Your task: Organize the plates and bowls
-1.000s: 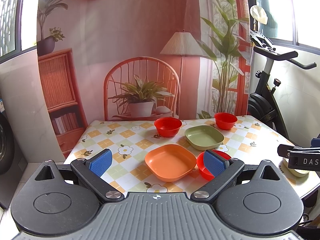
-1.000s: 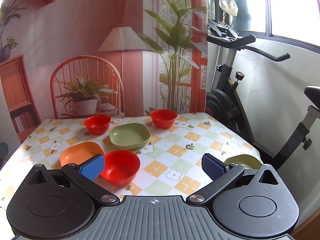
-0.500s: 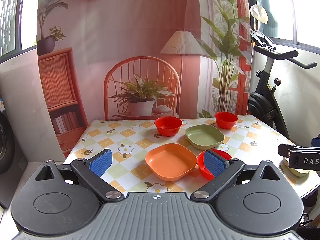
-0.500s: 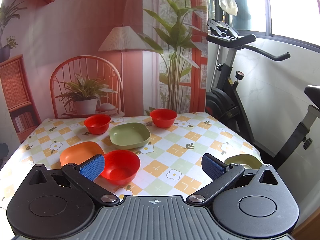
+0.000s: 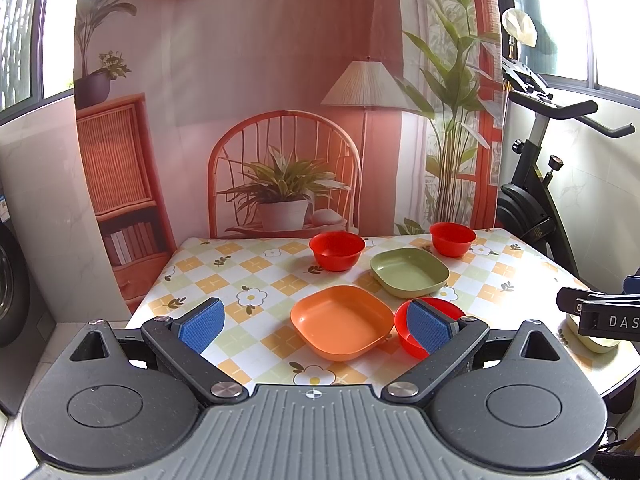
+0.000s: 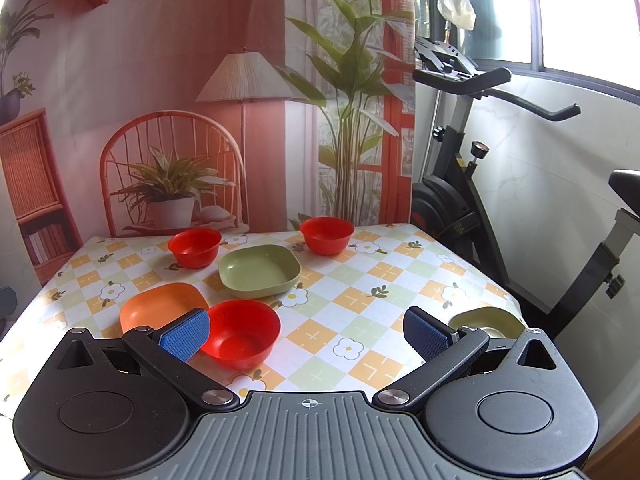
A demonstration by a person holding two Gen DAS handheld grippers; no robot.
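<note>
On the flower-check table (image 5: pixel 224 276) lie an orange square plate (image 5: pixel 342 326), a green square plate (image 5: pixel 408 272), and three red bowls: far middle (image 5: pixel 337 250), far right (image 5: pixel 452 239) and near (image 5: pixel 402 326). A second green plate (image 6: pixel 486 320) sits at the table's right edge. My left gripper (image 5: pixel 314 326) hovers open above the near edge, the orange plate between its blue pads. My right gripper (image 6: pixel 306 332) hangs open too, its left pad (image 6: pixel 186 334) over the near red bowl (image 6: pixel 240 332). Both are empty.
A printed backdrop (image 5: pixel 280 100) with chair, lamp and plants hangs behind the table. An exercise bike (image 6: pixel 472 184) stands close at the table's right side. The right gripper's body (image 5: pixel 600 316) pokes into the left wrist view at the right edge.
</note>
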